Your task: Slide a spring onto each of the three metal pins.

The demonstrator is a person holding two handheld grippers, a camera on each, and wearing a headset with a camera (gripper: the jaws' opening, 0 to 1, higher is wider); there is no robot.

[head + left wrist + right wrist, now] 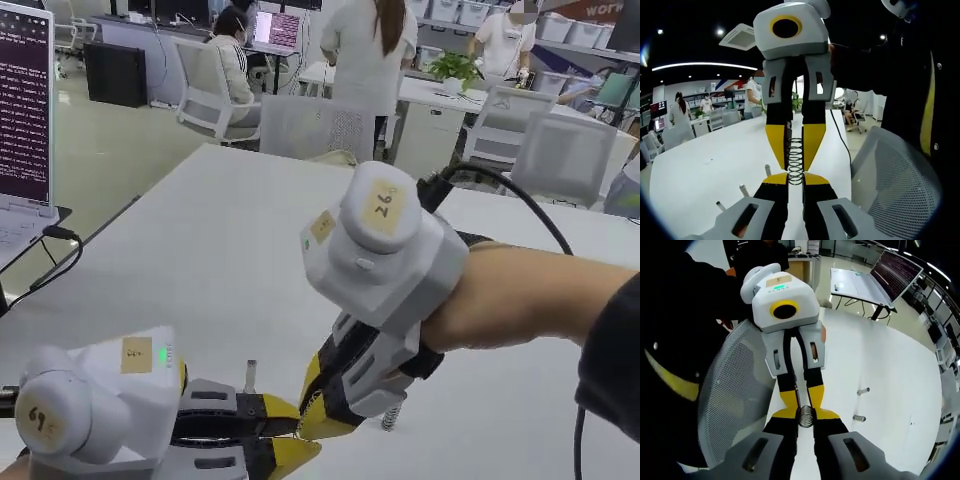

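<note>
Left gripper (795, 181) meets right gripper (805, 424) tip-to-tip, both clamping spring (795, 157).

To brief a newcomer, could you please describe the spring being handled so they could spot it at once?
Over the white workbench, the left gripper and right gripper meet tip to tip. Clamped between their yellow jaw tips is the spring, a wire coil; the three metal pins beside it are smooth and stand on the bench.
</note>
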